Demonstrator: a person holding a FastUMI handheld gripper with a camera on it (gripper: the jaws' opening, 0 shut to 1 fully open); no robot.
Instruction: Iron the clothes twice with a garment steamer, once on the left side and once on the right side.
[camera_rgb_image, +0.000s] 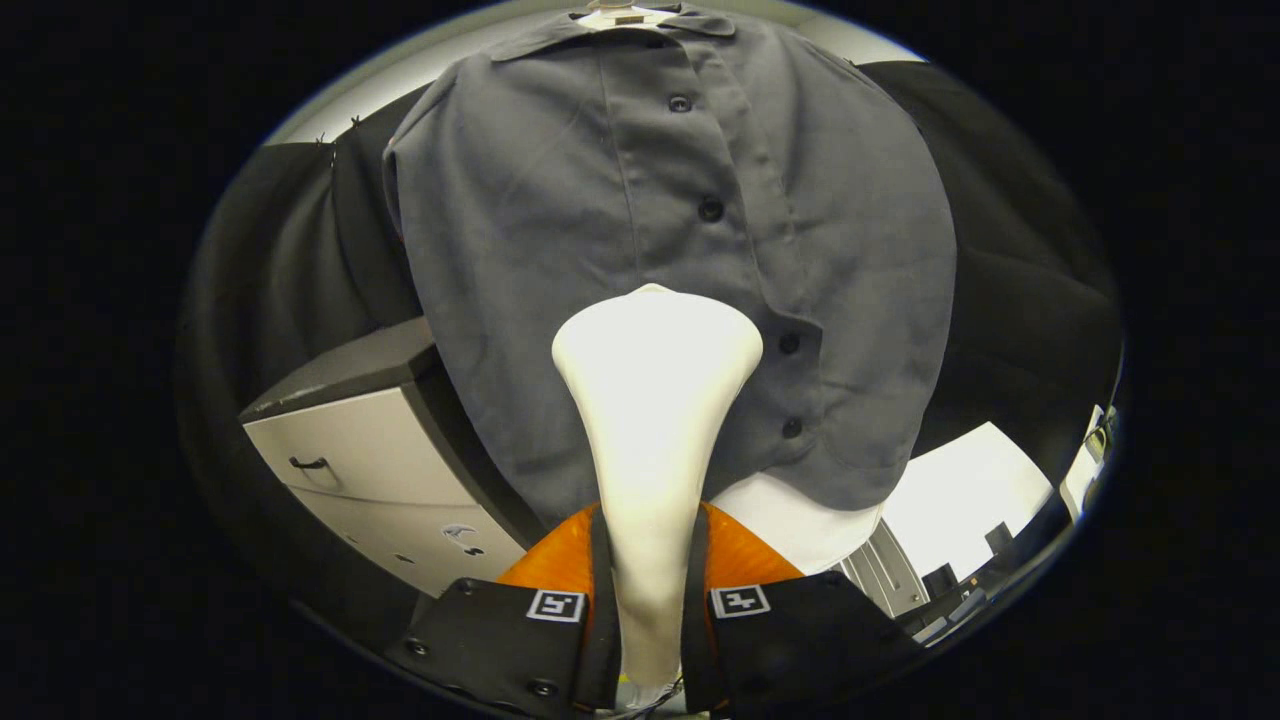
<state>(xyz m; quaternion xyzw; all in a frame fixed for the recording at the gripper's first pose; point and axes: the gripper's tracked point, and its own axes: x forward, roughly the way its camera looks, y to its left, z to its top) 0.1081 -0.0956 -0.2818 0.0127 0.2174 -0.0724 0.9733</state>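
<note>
A grey button-up shirt (560, 230) hangs on a hanger just beyond the fingers, its dark buttons running down the placket. My gripper (648, 560) is shut on the neck of a white garment steamer (652, 400), both fingers (602, 590) pressing its sides. The steamer's wide head stands upright against the lower middle of the shirt, just left of the button line. Whether the head touches the cloth, I cannot tell.
A pale cabinet (380, 470) with a dark top and a small handle stands to the left of the shirt. A white surface (960, 490) lies below the shirt's hem on the right. Dark booth cloth (1020, 300) hangs behind the shirt.
</note>
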